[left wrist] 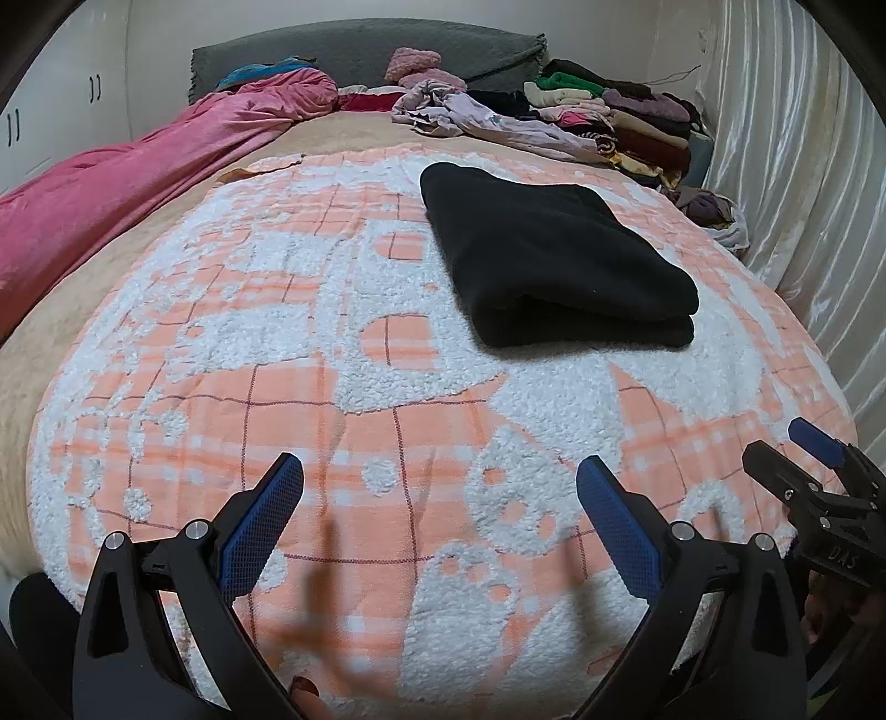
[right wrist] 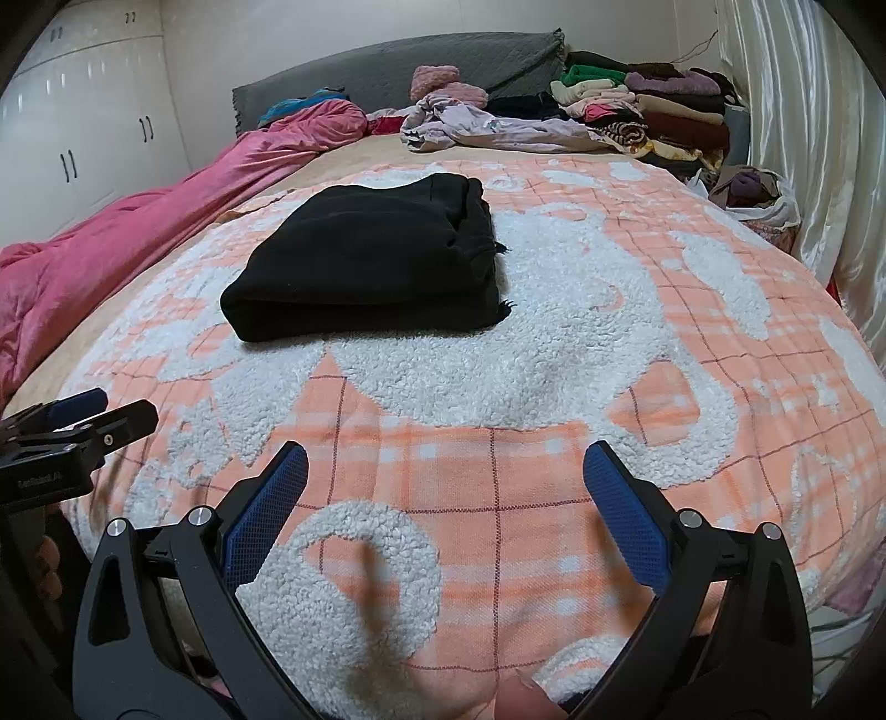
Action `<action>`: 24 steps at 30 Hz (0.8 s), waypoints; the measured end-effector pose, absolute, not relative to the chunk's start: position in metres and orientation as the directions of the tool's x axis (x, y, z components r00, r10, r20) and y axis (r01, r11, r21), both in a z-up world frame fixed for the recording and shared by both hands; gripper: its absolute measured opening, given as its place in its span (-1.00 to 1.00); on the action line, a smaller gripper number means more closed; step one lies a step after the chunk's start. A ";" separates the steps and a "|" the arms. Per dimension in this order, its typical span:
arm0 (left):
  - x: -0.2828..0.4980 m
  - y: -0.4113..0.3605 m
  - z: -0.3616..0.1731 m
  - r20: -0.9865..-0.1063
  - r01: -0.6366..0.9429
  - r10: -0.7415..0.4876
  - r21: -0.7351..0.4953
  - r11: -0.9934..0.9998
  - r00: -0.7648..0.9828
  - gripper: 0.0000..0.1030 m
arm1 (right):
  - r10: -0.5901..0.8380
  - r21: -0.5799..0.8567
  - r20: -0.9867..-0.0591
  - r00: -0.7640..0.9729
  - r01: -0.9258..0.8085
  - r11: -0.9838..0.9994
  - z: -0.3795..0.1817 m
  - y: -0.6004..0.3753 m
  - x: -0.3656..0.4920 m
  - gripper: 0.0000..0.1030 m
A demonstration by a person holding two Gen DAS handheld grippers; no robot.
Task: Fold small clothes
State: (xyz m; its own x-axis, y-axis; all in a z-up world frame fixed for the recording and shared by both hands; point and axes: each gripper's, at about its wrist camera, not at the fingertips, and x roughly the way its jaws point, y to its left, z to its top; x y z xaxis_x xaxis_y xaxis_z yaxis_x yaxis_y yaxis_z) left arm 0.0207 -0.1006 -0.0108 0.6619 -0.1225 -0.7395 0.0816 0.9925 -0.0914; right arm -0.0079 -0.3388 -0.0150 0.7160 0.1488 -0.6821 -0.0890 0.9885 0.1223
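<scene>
A black garment point(left wrist: 554, 255) lies folded into a thick rectangle on the orange-and-white blanket point(left wrist: 277, 387); it also shows in the right wrist view point(right wrist: 371, 266). My left gripper point(left wrist: 440, 471) is open and empty, low over the blanket, well short of the garment. My right gripper point(right wrist: 446, 459) is open and empty too, near the bed's front edge. Each gripper shows at the edge of the other's view, the right one point(left wrist: 797, 448) and the left one point(right wrist: 105, 410).
A pink quilt point(left wrist: 138, 183) lies along the left side. A pile of unfolded lilac clothes point(right wrist: 487, 124) and a stack of folded clothes point(right wrist: 664, 105) sit near the grey headboard point(left wrist: 360, 50). A white curtain point(right wrist: 819, 138) runs along the right.
</scene>
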 end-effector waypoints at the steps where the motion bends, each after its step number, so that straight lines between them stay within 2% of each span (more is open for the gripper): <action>1: 0.020 -0.101 -0.010 -0.739 0.082 -0.123 -0.091 0.992 0.663 0.91 | 0.148 0.122 -0.682 0.716 -0.088 0.989 -0.015 -0.339 -0.008 0.82; 24: 0.020 -0.099 -0.008 -0.736 0.078 -0.124 -0.096 0.992 0.666 0.91 | 0.144 0.122 -0.684 0.715 -0.083 0.989 -0.015 -0.340 -0.009 0.82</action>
State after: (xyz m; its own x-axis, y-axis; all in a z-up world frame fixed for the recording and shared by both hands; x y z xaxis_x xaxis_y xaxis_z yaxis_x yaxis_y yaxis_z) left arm 0.0199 -0.0988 -0.0082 0.6655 -0.1239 -0.7360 0.0781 0.9923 -0.0965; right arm -0.0093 -0.3402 -0.0149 0.7155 0.1443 -0.6836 -0.0830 0.9891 0.1220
